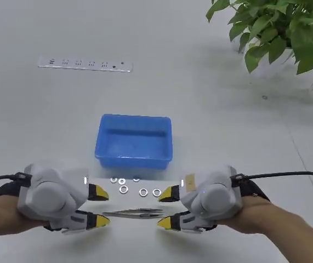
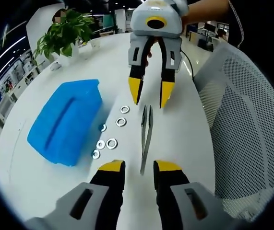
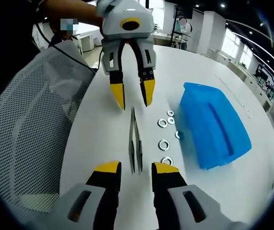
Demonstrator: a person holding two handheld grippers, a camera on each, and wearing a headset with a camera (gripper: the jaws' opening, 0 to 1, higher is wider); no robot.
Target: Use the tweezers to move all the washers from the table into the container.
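Note:
Slim metal tweezers [image 1: 133,213] lie flat on the white table between my two grippers. My left gripper [image 1: 98,207] and right gripper [image 1: 168,207] face each other across them, both open and holding nothing. Several small metal washers [image 1: 124,189] are scattered just beyond the tweezers, in front of the blue container [image 1: 134,141]. In the left gripper view my own jaws [image 2: 140,167] point along the tweezers [image 2: 146,132], with washers [image 2: 121,121] and the container [image 2: 65,120] to the left. The right gripper view has its jaws [image 3: 136,168] at the tweezers' [image 3: 135,143] near end, washers [image 3: 163,144] on the right.
A white power strip [image 1: 85,64] lies at the far left of the table and a potted plant [image 1: 279,30] stands at the far right corner. A grey mesh chair back [image 2: 242,120] is close behind the table's near edge. Cables trail from both grippers.

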